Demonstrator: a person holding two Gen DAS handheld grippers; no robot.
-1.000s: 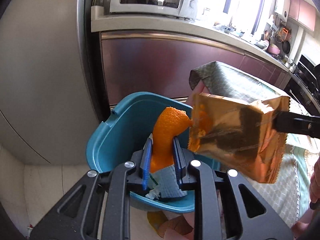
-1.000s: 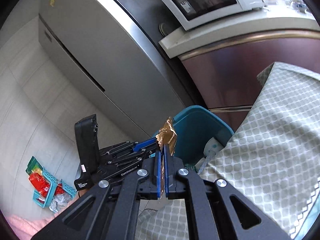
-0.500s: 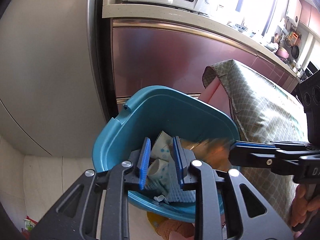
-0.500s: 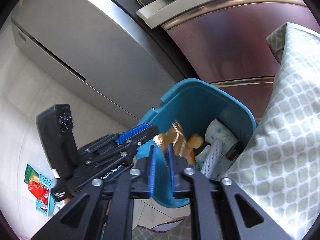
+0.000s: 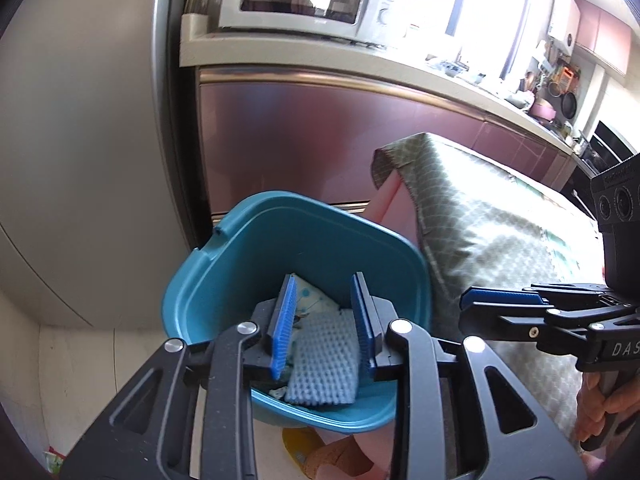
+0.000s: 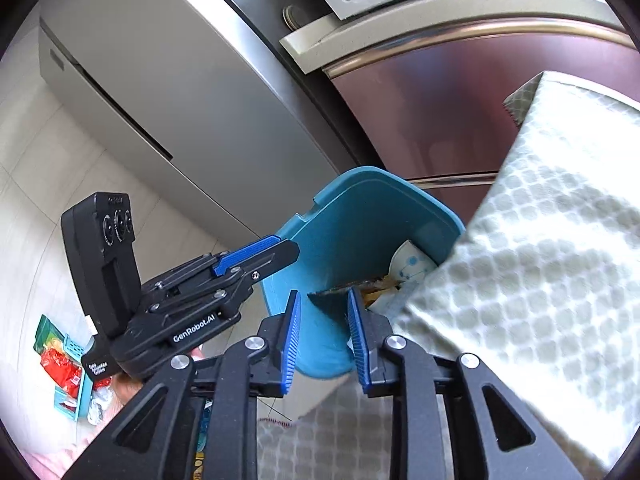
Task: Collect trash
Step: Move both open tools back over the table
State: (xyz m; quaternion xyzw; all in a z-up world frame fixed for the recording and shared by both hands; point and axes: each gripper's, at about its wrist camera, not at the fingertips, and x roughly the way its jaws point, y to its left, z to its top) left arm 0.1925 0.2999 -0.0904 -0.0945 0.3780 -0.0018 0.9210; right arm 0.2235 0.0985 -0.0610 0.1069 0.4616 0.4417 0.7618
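Fridge [image 5: 92, 152]: smooth grey metal, flat door
Bin [image 5: 224, 280]: teal plastic, rounded corners, beside the table
Trash: a blue dimpled pad [image 5: 324, 364], a dotted white paper [image 5: 316, 298], a golden wrapper [image 6: 360, 284] lie inside the bin
Left gripper [image 5: 325, 322]: above the bin, ribbed blue pads, jaws opening, nothing between them
Right gripper [image 6: 325, 336]: over the bin rim, jaws opening, holds nothing
Tablecloth [image 6: 540, 240]: green-white lattice fabric

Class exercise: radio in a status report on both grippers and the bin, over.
Left gripper and right gripper both opening, nothing between the jaws, over the teal plastic trash bin. Gold foil wrapper and tissues inside. Nothing in the way.
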